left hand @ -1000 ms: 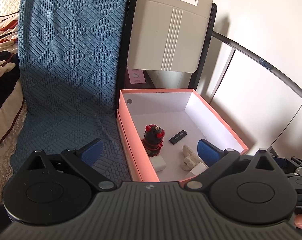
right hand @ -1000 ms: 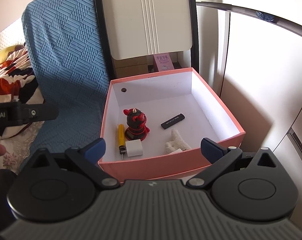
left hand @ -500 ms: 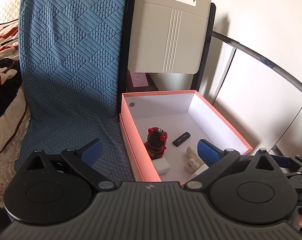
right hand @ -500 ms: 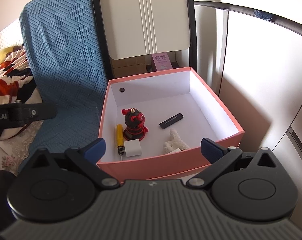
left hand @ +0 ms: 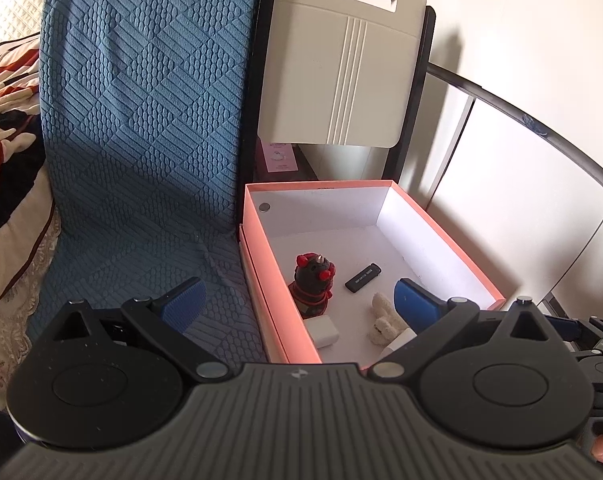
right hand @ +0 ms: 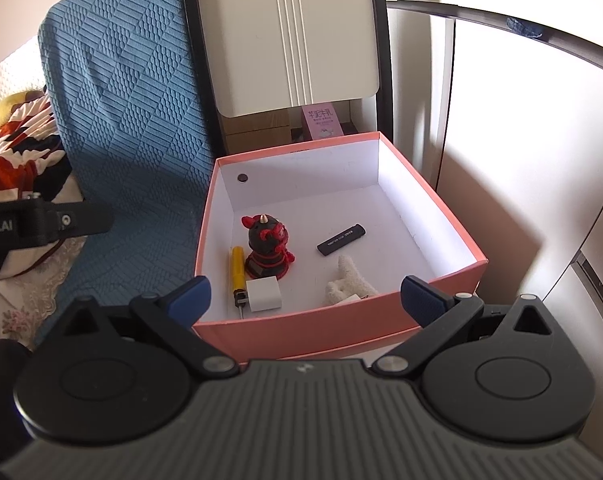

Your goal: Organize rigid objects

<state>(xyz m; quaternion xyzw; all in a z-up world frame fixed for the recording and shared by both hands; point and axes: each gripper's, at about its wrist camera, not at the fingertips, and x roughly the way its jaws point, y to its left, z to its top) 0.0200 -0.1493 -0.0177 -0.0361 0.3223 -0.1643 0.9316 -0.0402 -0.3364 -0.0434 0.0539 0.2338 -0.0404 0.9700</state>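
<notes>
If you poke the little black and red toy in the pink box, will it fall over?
Maybe. The toy stands upright and is taller than its base, so a push up high could tip it. It looks hard, not squishy.

"bot.AI" shows on the left claw (right hand: 41, 226)

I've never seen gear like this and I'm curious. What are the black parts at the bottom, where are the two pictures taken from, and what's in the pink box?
Each picture comes from a camera on a hand-held claw, looking forward along its two blue-tipped fingers. One view is from the left claw, the other from the right claw. Both are open and hold nothing. Ahead sits a pink box beside a blue cover. In the box lie a red-and-black figurine, a yellow lighter, a white cube, a black stick and a white fuzzy toy.
</notes>
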